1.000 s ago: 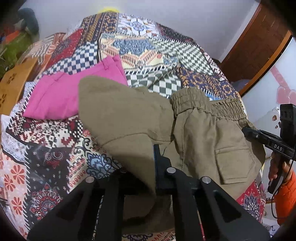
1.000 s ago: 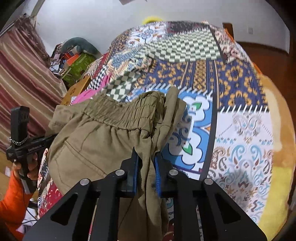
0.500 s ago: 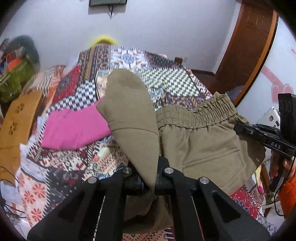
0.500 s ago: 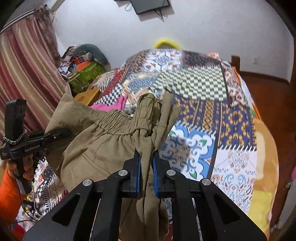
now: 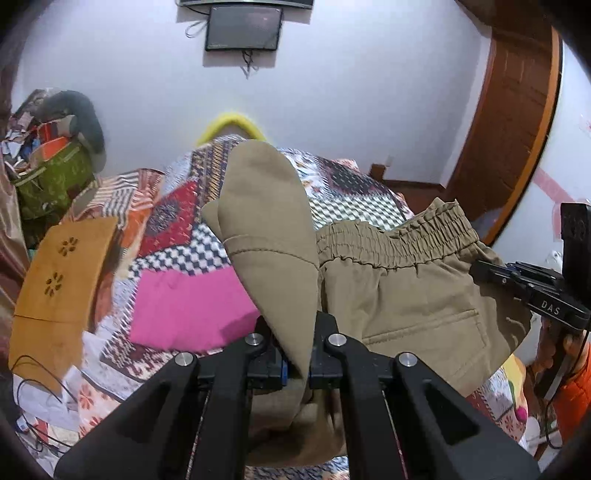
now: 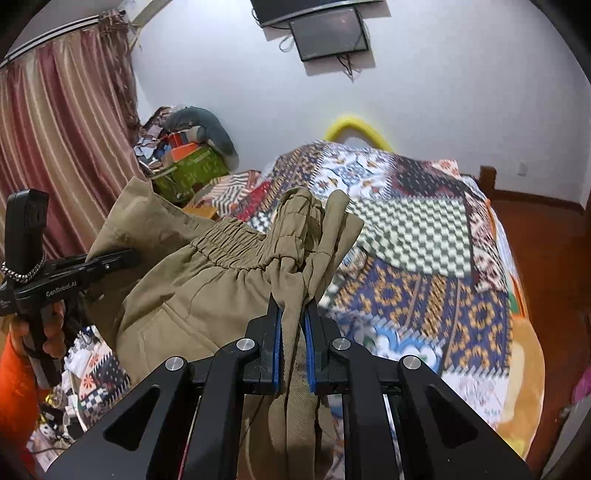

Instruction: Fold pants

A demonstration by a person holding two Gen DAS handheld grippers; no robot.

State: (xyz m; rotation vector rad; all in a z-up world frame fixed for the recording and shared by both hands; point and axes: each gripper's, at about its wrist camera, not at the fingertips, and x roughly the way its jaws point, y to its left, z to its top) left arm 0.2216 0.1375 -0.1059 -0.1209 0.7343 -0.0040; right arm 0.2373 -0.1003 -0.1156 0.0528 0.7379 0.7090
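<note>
Up above the patchwork bedspread [image 5: 354, 206], the khaki pants [image 5: 399, 291] hang in the air, stretched between both grippers. From the left wrist view, the left gripper [image 5: 297, 354] has its jaws pinched on a rounded fold of the khaki cloth, which rises past the fingers and blocks part of the bedspread behind it. Seen from the right wrist, the right gripper [image 6: 293, 343] is clamped on a bunched, twisted stretch of the same pants [image 6: 207, 291] near the gathered elastic waistband [image 6: 236, 247], its blue pads pressed against the fabric. A folded pink garment [image 5: 192, 306] lies flat on the bedspread, below and left of the raised pants. Beyond the bedspread's far end, a dark screen [image 6: 328, 33] hangs on the white wall.
</note>
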